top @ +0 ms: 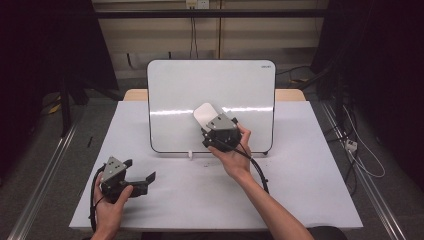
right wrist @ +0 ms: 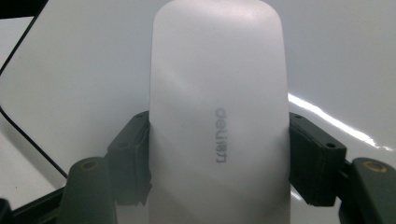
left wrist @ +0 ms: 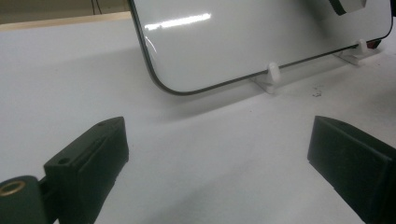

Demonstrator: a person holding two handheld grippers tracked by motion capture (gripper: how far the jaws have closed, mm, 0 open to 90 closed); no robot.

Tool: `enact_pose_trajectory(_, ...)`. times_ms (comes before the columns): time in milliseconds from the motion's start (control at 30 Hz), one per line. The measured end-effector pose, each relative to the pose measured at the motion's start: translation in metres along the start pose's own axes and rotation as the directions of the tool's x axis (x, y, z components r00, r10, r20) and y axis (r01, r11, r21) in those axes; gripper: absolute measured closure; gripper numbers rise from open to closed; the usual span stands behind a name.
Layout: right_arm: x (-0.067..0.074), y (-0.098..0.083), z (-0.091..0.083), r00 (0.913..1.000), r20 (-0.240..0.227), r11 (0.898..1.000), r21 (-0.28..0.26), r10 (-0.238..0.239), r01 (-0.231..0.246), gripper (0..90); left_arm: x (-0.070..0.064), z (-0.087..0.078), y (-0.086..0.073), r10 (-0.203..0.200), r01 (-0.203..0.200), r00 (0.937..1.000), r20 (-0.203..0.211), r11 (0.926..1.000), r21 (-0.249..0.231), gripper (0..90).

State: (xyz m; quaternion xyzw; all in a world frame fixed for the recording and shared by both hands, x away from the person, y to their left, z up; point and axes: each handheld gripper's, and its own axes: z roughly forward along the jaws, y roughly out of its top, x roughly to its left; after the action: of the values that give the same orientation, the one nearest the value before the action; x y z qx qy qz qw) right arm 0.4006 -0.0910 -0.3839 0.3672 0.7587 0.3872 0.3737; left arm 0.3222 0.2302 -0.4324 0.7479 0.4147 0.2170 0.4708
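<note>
High view: a white table [top: 165, 200] carries the whole scene, a tan strip showing at its far edge. The next largest thing, a whiteboard [top: 175, 100] with a thin dark rim, stands propped upright near the middle of the far edge, leaning back a little on small white feet [top: 190, 154]; the left gripper view shows those feet [left wrist: 273, 73] clipped to its lower rim.

The right gripper [top: 214, 120] is held up in front of the board's lower middle, with the person's right hand [top: 232, 155] behind it and its cable trailing back toward the near edge. Its jaws are clamped on a white eraser [top: 205, 114], which sticks out ahead of the gripper toward the board face. In the right gripper view the eraser [right wrist: 219, 112] stands lengthwise between the two black jaws, one pressed to each long side, its rounded end pointing away from the camera and a grey "deli" mark printed along it. It seems to lie against the board, though contact is hard to judge from this close.

The left gripper [top: 142, 172] rests low by the near left corner, well apart from the board, held by the left hand [top: 112, 200]. Its jaws stand wide apart with bare table between them.
</note>
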Motion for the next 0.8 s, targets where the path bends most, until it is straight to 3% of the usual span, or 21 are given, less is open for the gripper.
enact_pose_trajectory(533, -0.03, -0.021, -0.02, 0.9997, 0.013, 1.0, -0.002, 0.02, -0.02, 31.6, 0.0, 0.003, 0.0, -0.004, 0.004, 1.0, 0.004, 1.0, 0.004, 5.1)
enact_pose_trajectory(800, -0.047, -0.031, -0.029, 0.9983, 0.045, 0.999, 0.005, 0.037, -0.038, 31.6, 0.0, 0.002, 0.0, -0.007, 0.007, 1.0, 0.006, 1.0, -0.001, 5.1)
